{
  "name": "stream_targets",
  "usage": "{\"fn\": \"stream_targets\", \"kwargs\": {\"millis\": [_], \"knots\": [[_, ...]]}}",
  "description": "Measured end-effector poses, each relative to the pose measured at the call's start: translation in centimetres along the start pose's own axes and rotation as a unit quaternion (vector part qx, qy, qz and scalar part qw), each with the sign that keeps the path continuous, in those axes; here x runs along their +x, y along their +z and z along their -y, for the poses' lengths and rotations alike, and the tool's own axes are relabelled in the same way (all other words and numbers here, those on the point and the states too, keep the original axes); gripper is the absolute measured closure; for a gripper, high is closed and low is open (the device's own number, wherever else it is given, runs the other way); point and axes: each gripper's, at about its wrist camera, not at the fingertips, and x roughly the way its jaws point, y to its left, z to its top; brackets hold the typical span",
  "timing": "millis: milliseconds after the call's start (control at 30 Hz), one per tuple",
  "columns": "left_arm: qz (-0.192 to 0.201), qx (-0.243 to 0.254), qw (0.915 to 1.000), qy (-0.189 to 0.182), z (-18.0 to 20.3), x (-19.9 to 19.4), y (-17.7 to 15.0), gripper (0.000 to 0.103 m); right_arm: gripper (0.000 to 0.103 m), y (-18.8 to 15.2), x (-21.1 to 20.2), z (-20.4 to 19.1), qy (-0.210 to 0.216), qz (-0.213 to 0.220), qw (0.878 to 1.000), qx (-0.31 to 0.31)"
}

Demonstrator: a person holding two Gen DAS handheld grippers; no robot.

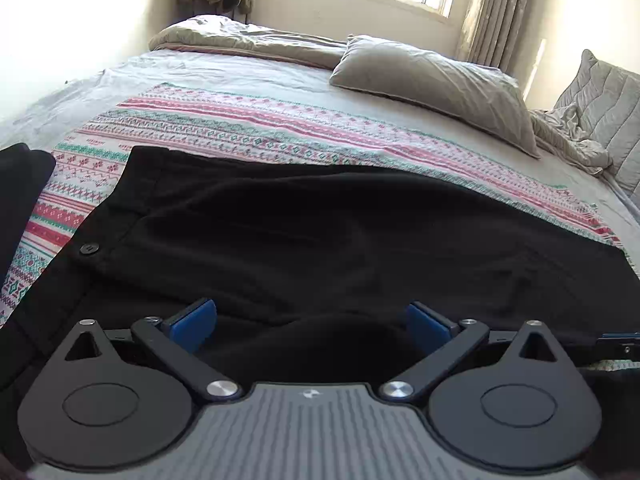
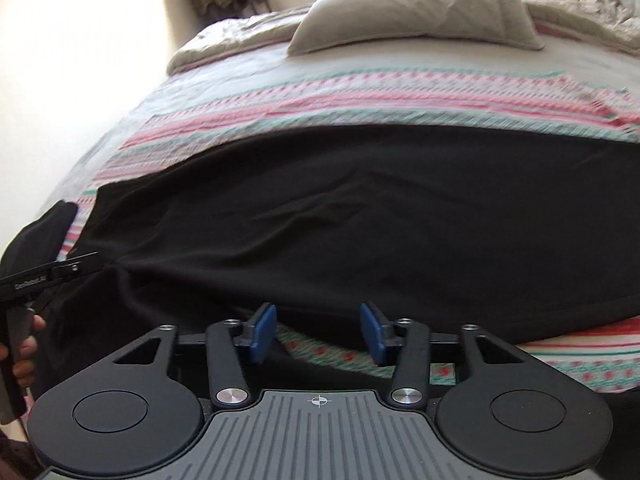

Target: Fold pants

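Black pants (image 1: 320, 232) spread flat across patterned blanket (image 1: 248, 128) on bed, soft, light, limp, likely best pinched at near edge or waistband by button (image 1: 89, 248); left gripper (image 1: 312, 326) spread wide over fabric, right gripper (image 2: 318, 334) parted, empty.

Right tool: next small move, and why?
Probably ease the right tool forward and down to the near edge of the pants. Its blue pads stand apart with only the patterned blanket between them, and the black hem lies just beyond the tips. The left tool is open too, over black cloth, gripping nothing.
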Motion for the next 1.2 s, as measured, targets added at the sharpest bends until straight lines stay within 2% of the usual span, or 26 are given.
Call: {"fn": "stream_targets", "kwargs": {"millis": [167,267,300,467,533,600,633,700,967,1033,1100,1200], "knots": [[0.002,0.038,0.9993,-0.002,-0.5,-0.3,-0.5,0.0,0.065,-0.4,5.3,-3.1,0.038,-0.037,0.999,-0.006],[-0.007,0.047,0.9989,0.001,-1.1,0.2,-0.9,0.0,0.063,0.2,7.2,-4.6,0.053,-0.024,0.998,-0.023],[-0.01,0.046,0.9989,0.003,-1.4,0.5,-1.1,0.0,0.059,0.5,7.6,-5.0,0.06,-0.021,0.998,-0.026],[-0.025,0.036,0.999,-0.007,-2.6,1.3,-1.5,0.0,0.059,1.2,8.9,-6.4,0.084,-0.012,0.993,-0.08],[-0.026,0.037,0.9989,-0.01,-2.7,1.4,-1.5,0.0,0.065,1.3,9.2,-6.8,0.097,-0.015,0.99,-0.098],[-0.025,0.041,0.9988,-0.01,-2.5,1.1,-1.6,0.0,0.091,1.4,9.3,-6.9,0.117,-0.023,0.987,-0.106],[-0.024,0.043,0.9987,-0.009,-2.6,1.1,-1.6,0.0,0.094,1.4,9.3,-7.0,0.124,-0.028,0.986,-0.108],[-0.022,0.046,0.9987,-0.007,-2.8,1.0,-1.7,0.0,0.102,1.2,9.1,-7.5,0.116,-0.025,0.985,-0.127],[-0.026,0.05,0.9984,0.002,-2.8,0.8,-2.1,0.0,0.103,1.2,7.4,-8.3,0.059,0.056,0.986,-0.144],[-0.028,0.053,0.9982,0.005,-2.9,1.0,-2.0,0.0,0.102,1.1,7.7,-8.4,0.048,0.047,0.986,-0.152],[-0.026,0.054,0.9982,0.007,-2.9,1.0,-1.9,0.0,0.096,1.1,7.7,-8.6,0.034,0.035,0.986,-0.158],[-0.006,0.057,0.9983,0.014,-2.9,0.5,-1.7,0.0,0.092,1.3,7.1,-8.6,0.02,0.028,0.986,-0.162]]}}
